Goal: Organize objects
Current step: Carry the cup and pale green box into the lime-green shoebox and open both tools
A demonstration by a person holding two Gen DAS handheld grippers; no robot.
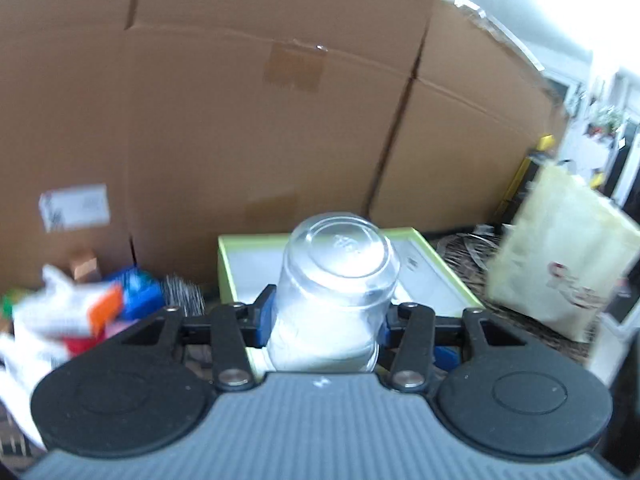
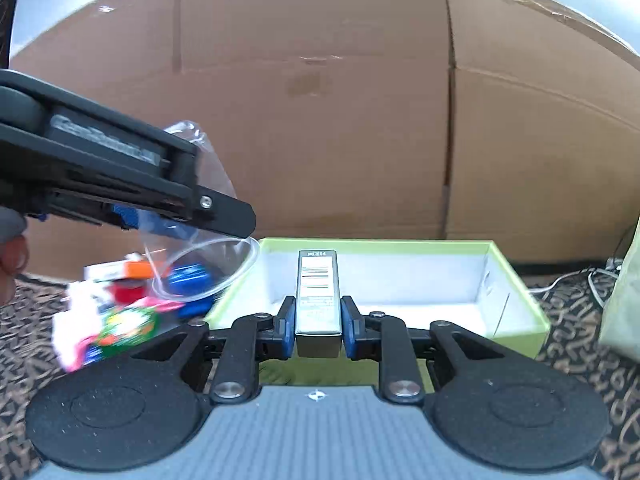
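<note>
the clear plastic cup (image 1: 334,292) is pinched between the blue pads of the left tongs (image 1: 326,320), held up in the air with its base turned toward the far side and its mouth toward the camera; embossed marks on the base are too blurred to read. in the right wrist view the same cup (image 2: 204,256) hangs at the left, above the near left corner of the box, its open rim tilted down and to the right under the black frame of the left tongs (image 2: 172,216).

the right tongs (image 2: 318,326) are pinching a small silver rectangular pack (image 2: 318,300), held over the near edge of the box. its top face carries a short dark heading, several dark lines like a barcode, and fine print, none of it legible.

the green-rimmed box (image 2: 520,320) with a white inside sits open on a dark patterned worktop (image 2: 580,360), its far side close to a large cardboard carton (image 2: 320,120). that carton has tape patches and, in the left wrist view, a white shipping label (image 1: 74,206) too blurred to read.

left of the box lies a pile of colourful items (image 2: 120,312), red, blue, orange, pink and green. a cream bag (image 1: 560,260) with a reddish print stands at the right, with cables (image 2: 576,276) beside it.
</note>
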